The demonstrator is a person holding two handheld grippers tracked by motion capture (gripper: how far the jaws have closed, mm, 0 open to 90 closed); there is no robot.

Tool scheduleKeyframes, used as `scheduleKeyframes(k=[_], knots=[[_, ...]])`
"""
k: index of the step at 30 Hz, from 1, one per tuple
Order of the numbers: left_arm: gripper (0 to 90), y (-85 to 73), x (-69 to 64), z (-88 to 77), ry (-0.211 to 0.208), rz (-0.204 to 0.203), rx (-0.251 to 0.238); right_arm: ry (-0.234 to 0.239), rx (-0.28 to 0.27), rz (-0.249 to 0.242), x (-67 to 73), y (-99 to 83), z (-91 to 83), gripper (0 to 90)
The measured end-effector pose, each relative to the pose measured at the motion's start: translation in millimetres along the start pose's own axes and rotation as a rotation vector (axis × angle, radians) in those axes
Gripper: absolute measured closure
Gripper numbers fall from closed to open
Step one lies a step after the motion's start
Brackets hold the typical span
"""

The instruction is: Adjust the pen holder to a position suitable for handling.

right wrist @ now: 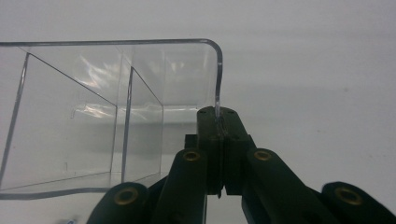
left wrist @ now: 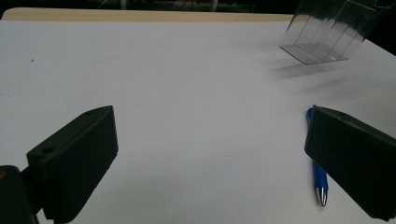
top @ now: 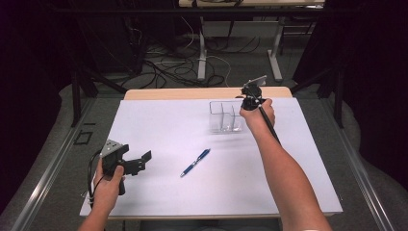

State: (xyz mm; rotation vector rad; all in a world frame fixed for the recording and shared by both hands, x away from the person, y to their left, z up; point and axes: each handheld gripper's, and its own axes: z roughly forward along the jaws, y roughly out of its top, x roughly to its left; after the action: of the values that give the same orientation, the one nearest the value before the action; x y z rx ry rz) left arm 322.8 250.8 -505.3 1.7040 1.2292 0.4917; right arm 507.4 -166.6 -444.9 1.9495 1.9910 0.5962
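Right gripper (right wrist: 219, 122) is clamped on one thin wall of the clear box (top: 224, 117) at the far side of the counter (top: 159, 125); that slick edge could slip or tip. Left gripper (top: 138, 162) waits open near the pen (top: 196, 162).

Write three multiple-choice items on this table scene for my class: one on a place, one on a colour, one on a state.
1. Where does the pen lie?
A. inside the clear organiser
B. on the white table top, nearer the person than the organiser
C. in the left tongs

2. What colour is the pen's barrel?
A. blue
B. red
C. green

3. How do the right tongs stand?
A. wide open
B. shut on the pen
C. shut on the wall of the clear organiser

Answers: 1 B, it rests on the sheet; 2 A, blue with a silver tip; 3 C, the jaws pinch the clear wall.
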Motion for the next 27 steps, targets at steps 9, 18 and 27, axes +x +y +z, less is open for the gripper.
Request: scheduleKeyframes(k=[9, 18, 27], knots=[[2.4, -0.2, 0.6, 0.2, 0.000, 0.001, -0.004, 0.035, 0.012, -0.004, 18.2, -1.8, 6.4, 89.3], [2.4, -0.6, -0.4, 0.6, -0.004, 0.004, 0.001, 0.033, 0.053, 0.000, 35.8, -4.3, 13.8, 89.3], [2.4, -0.6, -0.3, 0.2, -0.005, 0.002, 0.004, 0.044, 0.077, 0.016, 41.9, -7.7, 19.5, 89.2]])
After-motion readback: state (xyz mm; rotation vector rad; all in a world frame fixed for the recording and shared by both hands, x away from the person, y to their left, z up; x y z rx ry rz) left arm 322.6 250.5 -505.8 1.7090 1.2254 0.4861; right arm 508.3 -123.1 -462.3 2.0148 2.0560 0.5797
